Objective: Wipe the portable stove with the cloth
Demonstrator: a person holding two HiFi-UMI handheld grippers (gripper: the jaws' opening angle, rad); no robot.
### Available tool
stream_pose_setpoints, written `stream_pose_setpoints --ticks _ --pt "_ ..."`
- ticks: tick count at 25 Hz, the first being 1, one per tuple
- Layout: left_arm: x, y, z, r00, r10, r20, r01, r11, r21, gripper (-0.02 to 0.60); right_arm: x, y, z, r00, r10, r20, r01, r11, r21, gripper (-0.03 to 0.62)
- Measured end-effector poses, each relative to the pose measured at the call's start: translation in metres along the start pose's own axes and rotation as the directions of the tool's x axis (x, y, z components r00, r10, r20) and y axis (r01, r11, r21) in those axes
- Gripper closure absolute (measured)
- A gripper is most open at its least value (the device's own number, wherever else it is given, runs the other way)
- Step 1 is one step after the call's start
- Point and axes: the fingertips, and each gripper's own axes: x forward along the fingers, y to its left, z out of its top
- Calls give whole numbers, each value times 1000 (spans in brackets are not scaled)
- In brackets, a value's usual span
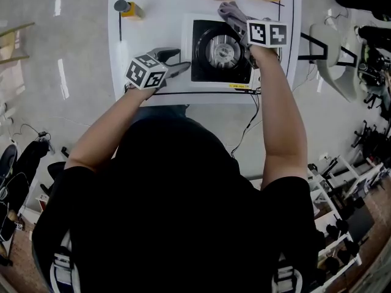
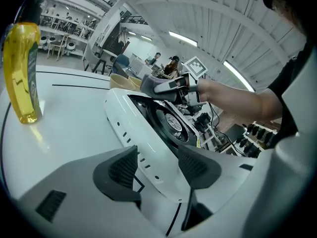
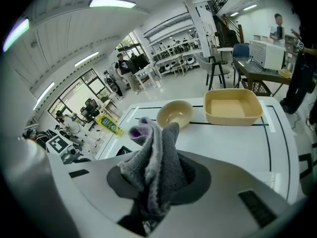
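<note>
The portable stove (image 1: pixel 220 50), white with a black top and a round burner, sits mid-table. My left gripper (image 1: pixel 177 61) rests at its left side, jaws open. In the left gripper view, the stove's white edge (image 2: pixel 130 120) lies in the gap of that gripper (image 2: pixel 158 157), and the pads do not press on it. My right gripper (image 1: pixel 239 26) hangs over the stove's far right corner, shut on a bunched grey cloth (image 1: pixel 230 11). In the right gripper view the cloth (image 3: pixel 153 155) sticks up out of the gripper (image 3: pixel 157 182), with a purple fold at its top.
A yellow bottle (image 1: pixel 129 9) stands at the table's far left, also seen as the bottle (image 2: pixel 22 73). A beige bowl (image 3: pixel 176 114) and a beige tray (image 3: pixel 233 107) sit along the far edge. A cable hangs off the table's front edge (image 1: pixel 250 121).
</note>
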Motion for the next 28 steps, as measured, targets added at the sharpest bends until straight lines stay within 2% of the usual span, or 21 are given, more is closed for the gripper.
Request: stream_pose_setpoints --ticks 12,17,20,23,26,28 --pt "9 -2 -8 1000 -4 -31 3 1000 -6 321 -50 -77 -23 991 -136 -1 136 989 56 480" --pt "11 -1 -10 999 -4 -42 4 1000 -6 321 -66 -97 -28 981 -189 -43 190 982 12 480" --pt "13 -3 -12 999 -3 -50 3 1000 -3 319 -75 -108 -28 966 -247 -77 242 968 -64 480" --pt "13 -4 -12 999 -1 -53 0 1000 -4 319 -88 -123 -21 925 -369 -90 347 918 -194 480" --pt "14 -4 -12 998 4 -55 -4 1000 -1 318 -95 -134 -19 865 -493 -97 433 829 -354 480" --pt "14 -4 -12 998 7 -59 -7 1000 3 318 -92 -134 -28 825 -550 -128 437 766 -471 480"
